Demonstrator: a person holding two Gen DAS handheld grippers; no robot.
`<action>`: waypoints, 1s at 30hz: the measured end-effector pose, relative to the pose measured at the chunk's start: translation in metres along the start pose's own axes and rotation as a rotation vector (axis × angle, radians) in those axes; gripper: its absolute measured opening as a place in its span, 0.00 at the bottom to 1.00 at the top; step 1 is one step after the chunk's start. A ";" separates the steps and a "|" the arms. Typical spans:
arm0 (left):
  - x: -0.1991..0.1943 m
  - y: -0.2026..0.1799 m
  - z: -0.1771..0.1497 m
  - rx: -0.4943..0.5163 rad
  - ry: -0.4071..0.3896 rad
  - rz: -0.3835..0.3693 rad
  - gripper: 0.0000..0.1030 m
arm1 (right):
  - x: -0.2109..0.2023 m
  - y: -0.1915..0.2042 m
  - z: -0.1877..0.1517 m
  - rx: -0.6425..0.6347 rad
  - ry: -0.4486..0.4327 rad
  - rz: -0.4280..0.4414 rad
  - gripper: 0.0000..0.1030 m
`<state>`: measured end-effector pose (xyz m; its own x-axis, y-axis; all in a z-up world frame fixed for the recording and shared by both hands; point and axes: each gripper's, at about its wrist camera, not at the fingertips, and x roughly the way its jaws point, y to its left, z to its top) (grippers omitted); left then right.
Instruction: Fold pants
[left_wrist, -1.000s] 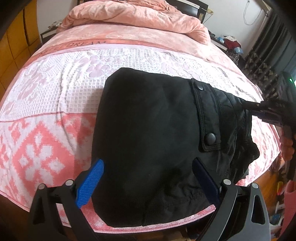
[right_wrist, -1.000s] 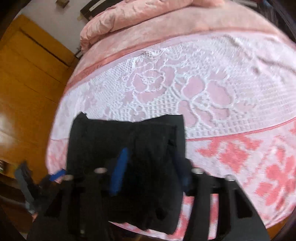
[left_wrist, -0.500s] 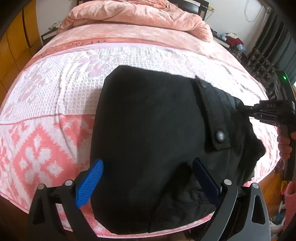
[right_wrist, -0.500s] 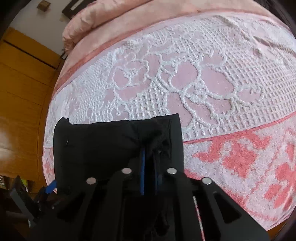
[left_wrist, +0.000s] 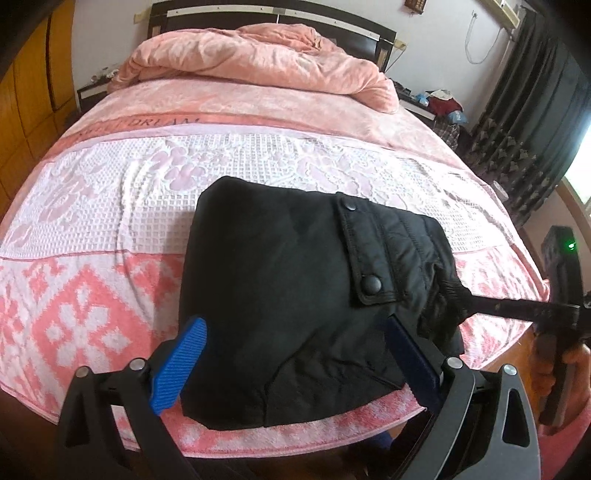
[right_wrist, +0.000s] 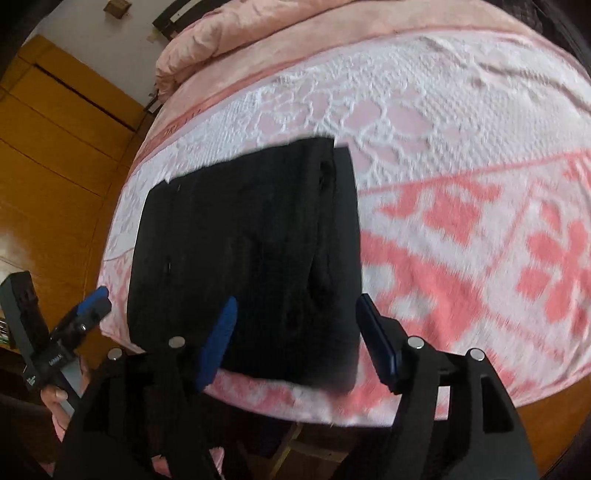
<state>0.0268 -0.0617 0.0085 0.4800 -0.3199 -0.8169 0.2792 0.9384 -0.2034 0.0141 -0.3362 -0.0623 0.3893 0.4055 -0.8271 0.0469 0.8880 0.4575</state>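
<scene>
Pants (left_wrist: 295, 295), folded into a compact black bundle, lie at lower centre of both views near the front edge of the pink bedspread (left_wrist: 110, 206). The right gripper (right_wrist: 295, 332), clamped on the bundle's right edge half a second ago, now stands with jaws apart and empty. The left gripper (left_wrist: 295, 354) likewise straddles the near edge wide open, gripping nothing, so folding appears essentially complete.
</scene>
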 end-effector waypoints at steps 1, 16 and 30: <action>-0.002 -0.001 0.000 0.005 -0.004 0.000 0.95 | 0.003 0.001 -0.003 -0.001 0.009 0.011 0.65; -0.010 -0.008 -0.003 0.020 -0.016 -0.004 0.95 | 0.004 0.009 -0.007 0.022 0.015 0.059 0.36; 0.004 -0.003 -0.011 0.026 0.029 0.025 0.95 | 0.022 -0.018 -0.012 0.082 0.059 0.097 0.30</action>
<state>0.0188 -0.0642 -0.0007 0.4632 -0.2921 -0.8367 0.2888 0.9424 -0.1691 0.0105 -0.3407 -0.0929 0.3412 0.5026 -0.7944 0.0876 0.8244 0.5592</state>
